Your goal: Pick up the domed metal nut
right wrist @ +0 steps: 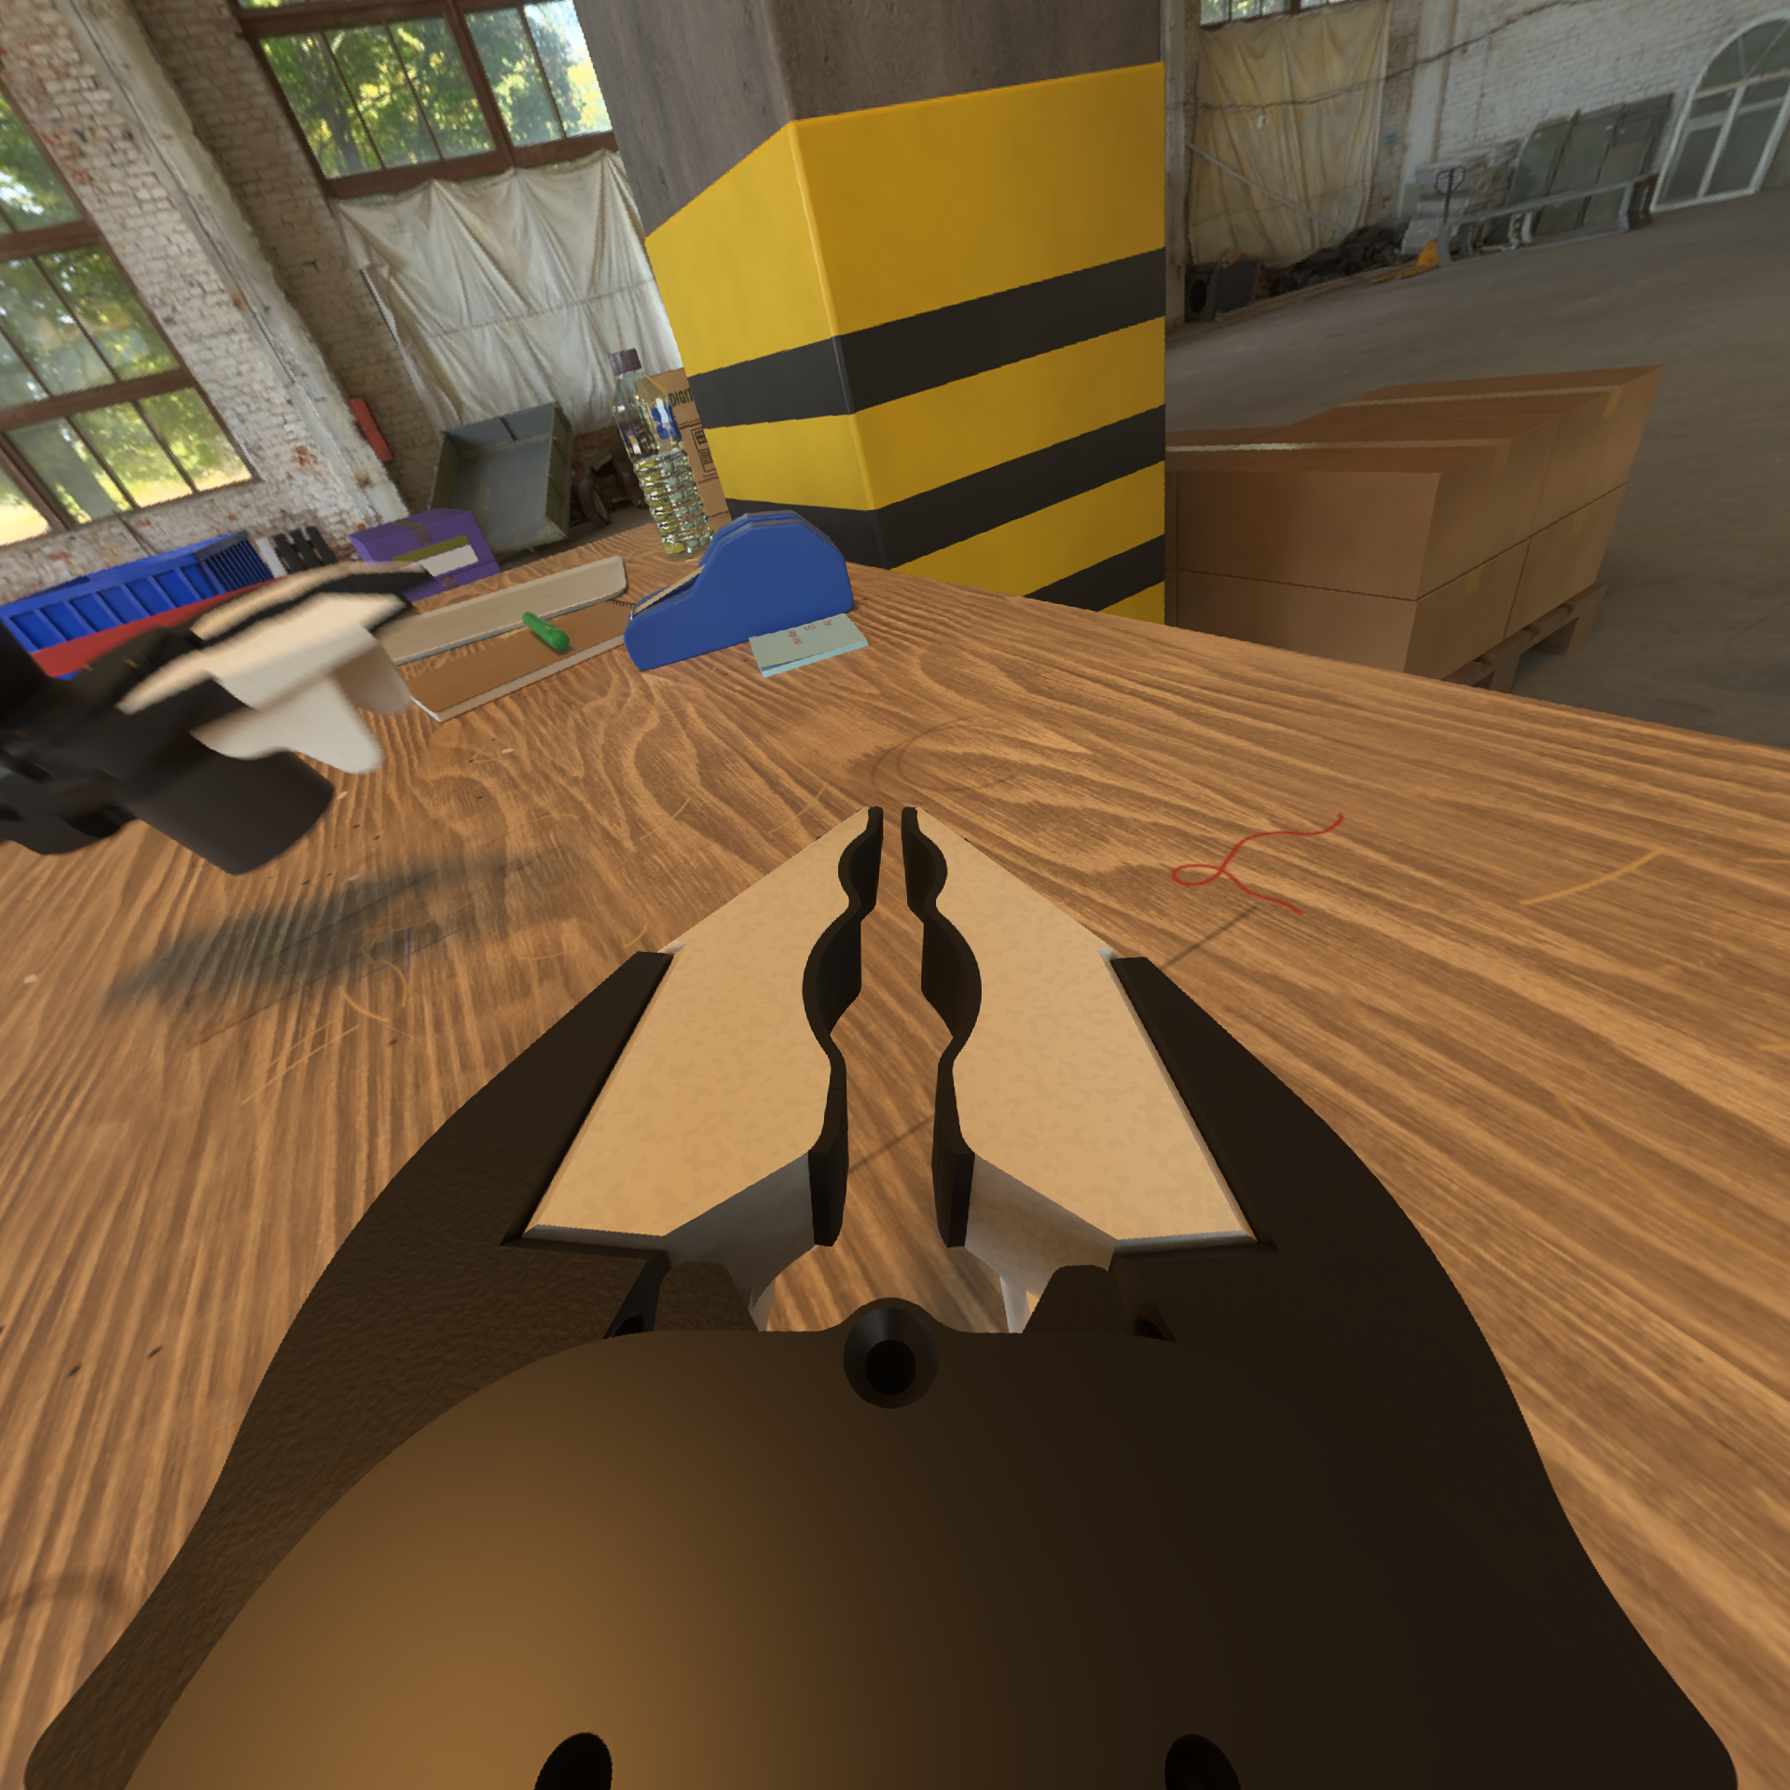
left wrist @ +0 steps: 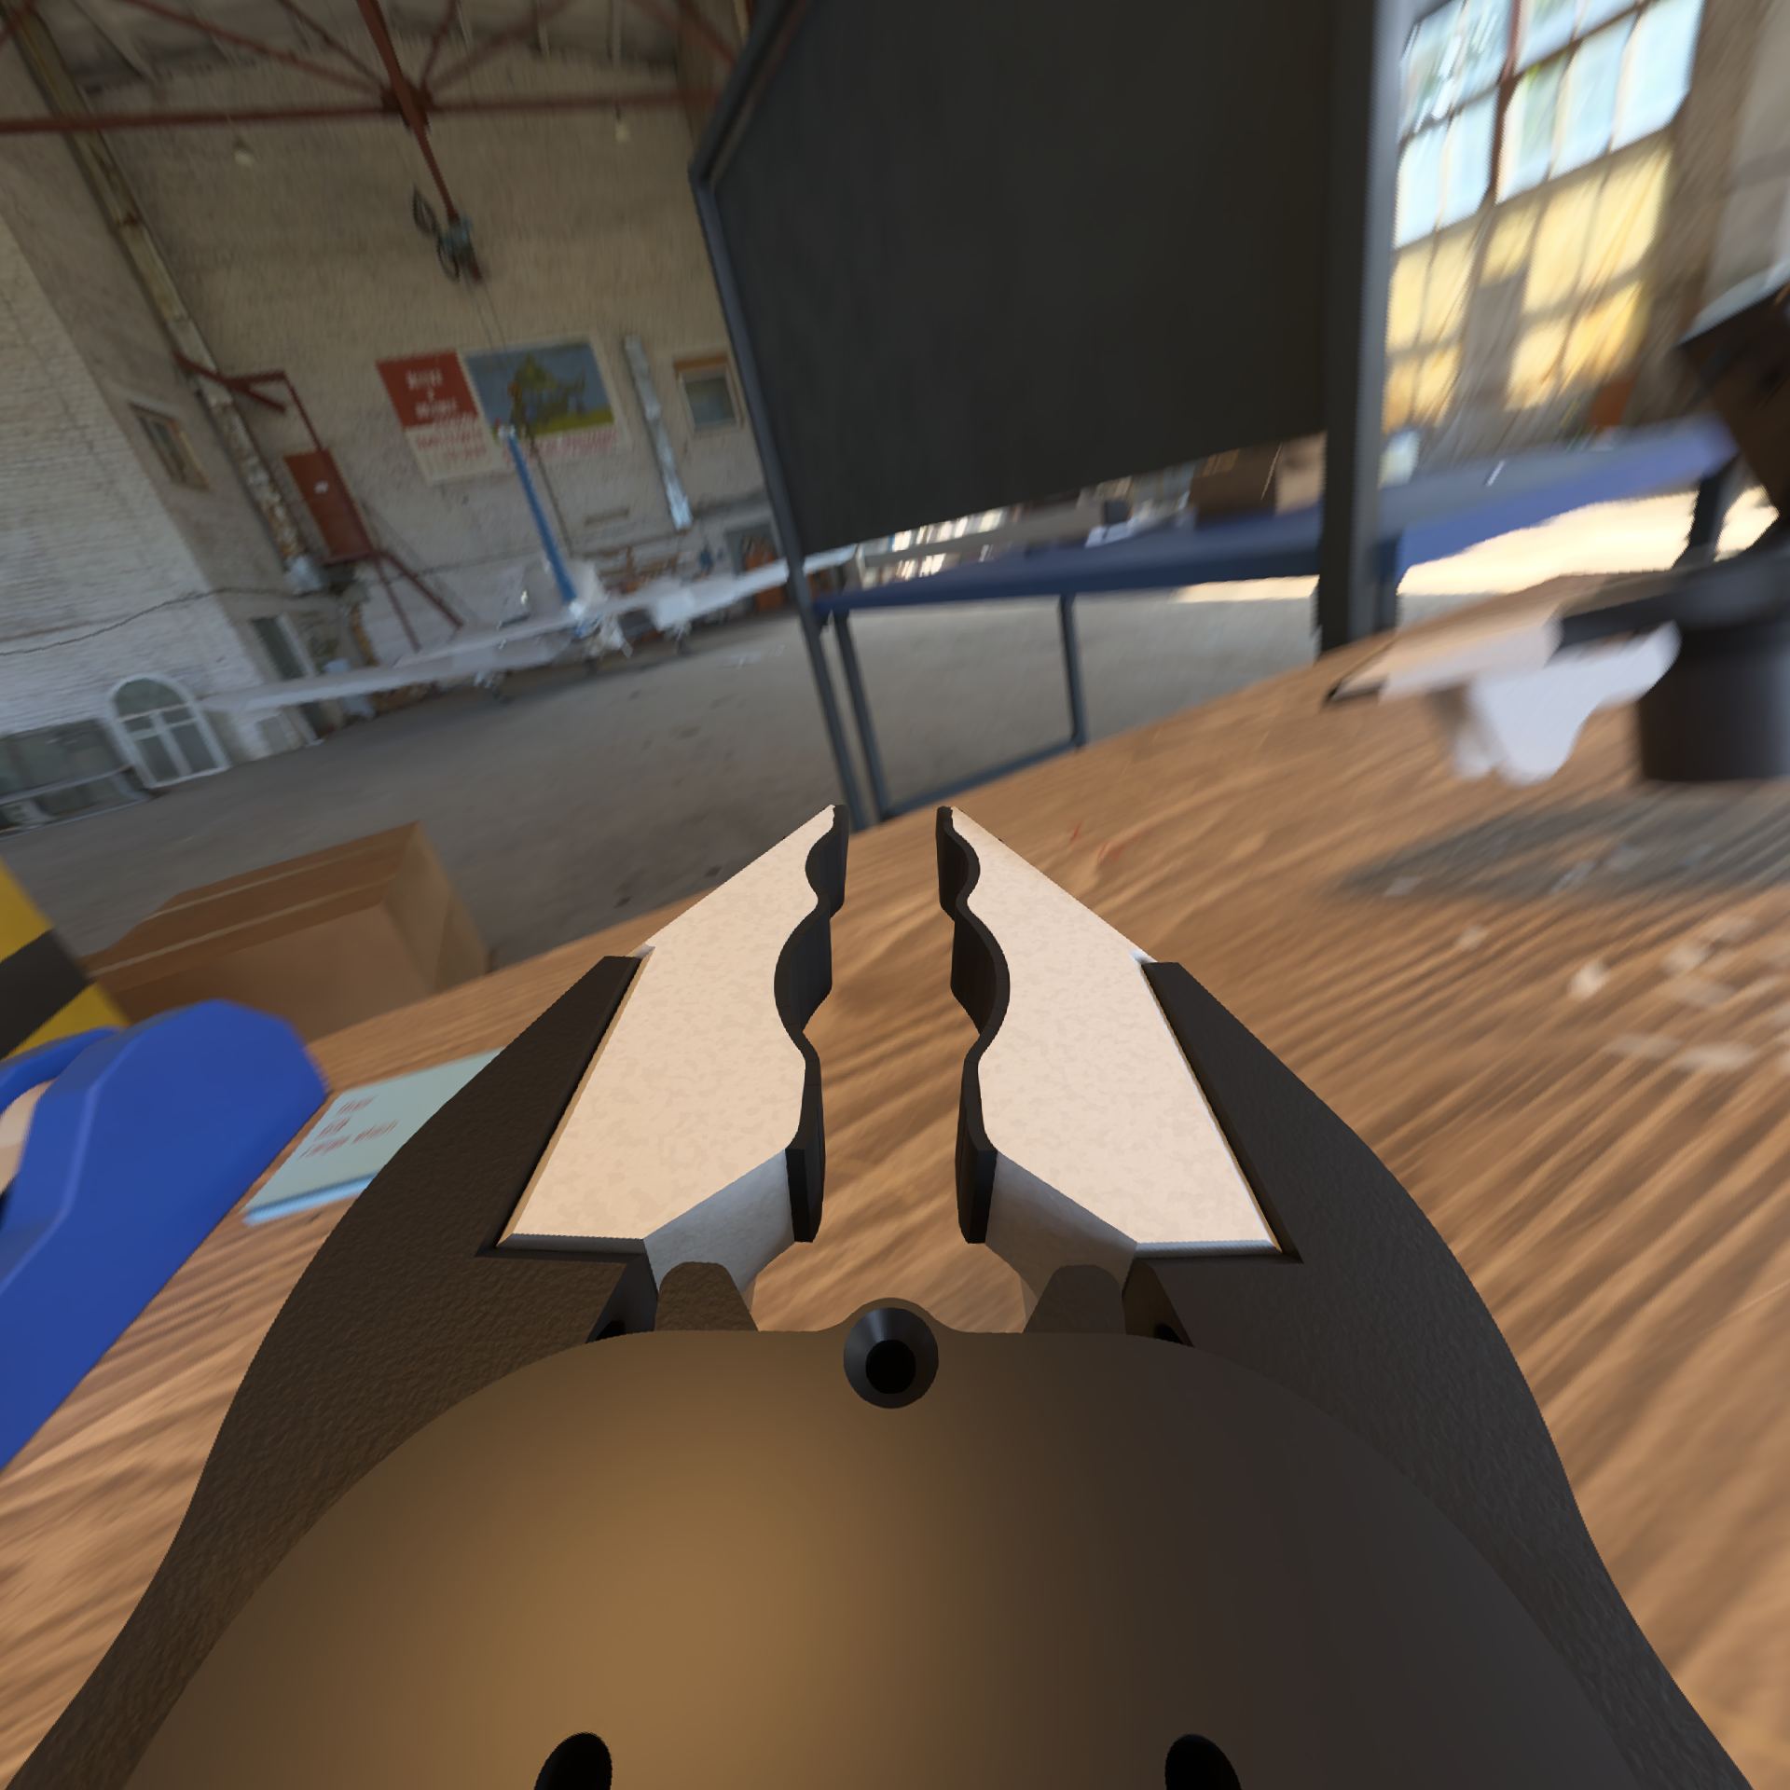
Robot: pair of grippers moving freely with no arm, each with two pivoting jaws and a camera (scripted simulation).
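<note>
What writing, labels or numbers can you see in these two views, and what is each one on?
I name what bears the writing, not the words.
Red wall sign: blurred.
Pale blue pad on the table, beside the blue tape dispenser: red print, too small.
Label on the clear bottle: too small.
Cardboard carton behind that bottle: dark print, partly hidden.

bare wooden table [right wrist: 1259, 1065] ahead, blue dispenser [right wrist: 736, 591], bottle [right wrist: 663, 465] far left
</note>
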